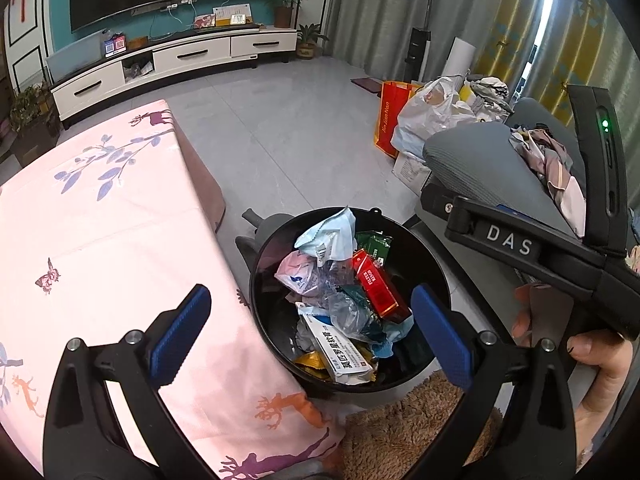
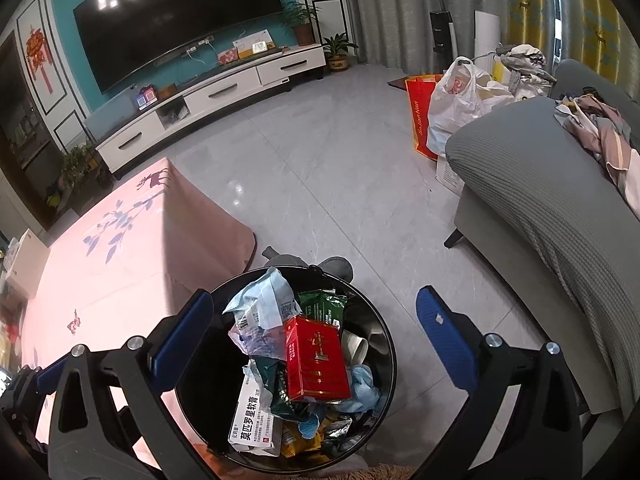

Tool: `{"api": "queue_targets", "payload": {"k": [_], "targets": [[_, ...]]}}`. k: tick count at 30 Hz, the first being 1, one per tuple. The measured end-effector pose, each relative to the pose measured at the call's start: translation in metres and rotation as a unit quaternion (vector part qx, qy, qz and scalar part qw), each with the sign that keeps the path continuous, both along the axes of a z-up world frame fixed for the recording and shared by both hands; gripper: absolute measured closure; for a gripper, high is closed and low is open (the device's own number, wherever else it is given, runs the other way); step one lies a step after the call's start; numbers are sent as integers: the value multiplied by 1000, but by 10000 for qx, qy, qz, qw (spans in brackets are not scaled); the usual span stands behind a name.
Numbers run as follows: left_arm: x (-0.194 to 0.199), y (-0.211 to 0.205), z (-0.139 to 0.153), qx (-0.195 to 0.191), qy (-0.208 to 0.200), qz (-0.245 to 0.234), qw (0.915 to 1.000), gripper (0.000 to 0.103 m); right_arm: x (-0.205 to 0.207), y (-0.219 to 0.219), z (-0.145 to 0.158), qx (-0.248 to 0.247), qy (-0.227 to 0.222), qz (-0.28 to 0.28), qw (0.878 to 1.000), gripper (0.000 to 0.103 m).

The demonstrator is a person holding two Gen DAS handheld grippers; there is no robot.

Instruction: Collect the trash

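Note:
A round black trash bin [image 1: 424,248] stands on the floor beside the pink-clothed table; it also shows in the right wrist view [image 2: 384,344]. It holds a red cigarette box [image 1: 376,286] [image 2: 316,364], a white ointment box [image 1: 340,350] [image 2: 254,426], a pale blue wrapper [image 1: 330,238] [image 2: 262,300], a green packet [image 2: 322,304] and other crumpled wrappers. My left gripper [image 1: 312,330] hovers above the bin, open and empty. My right gripper [image 2: 316,340] also hovers above the bin, open and empty. The right gripper's body [image 1: 520,244] shows in the left wrist view.
A table with a pink deer-print cloth [image 1: 100,240] lies left of the bin. A grey sofa [image 2: 552,200] with clothes is on the right. Bags [image 2: 456,104] stand beyond it. A TV cabinet [image 2: 208,108] lines the far wall. A brown fuzzy item [image 1: 408,436] lies below the bin.

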State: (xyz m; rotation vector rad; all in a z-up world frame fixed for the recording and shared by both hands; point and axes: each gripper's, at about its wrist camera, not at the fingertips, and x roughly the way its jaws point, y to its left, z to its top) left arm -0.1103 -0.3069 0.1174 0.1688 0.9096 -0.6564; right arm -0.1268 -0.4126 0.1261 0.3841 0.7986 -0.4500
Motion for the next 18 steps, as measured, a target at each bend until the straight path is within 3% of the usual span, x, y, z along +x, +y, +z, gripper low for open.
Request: {"api": "queue_targets", "payload": {"k": [18], "targets": [[-2,3,4,15,-50,45,10000,3,2,1,-2,-53,66,1,10000,3]]}}
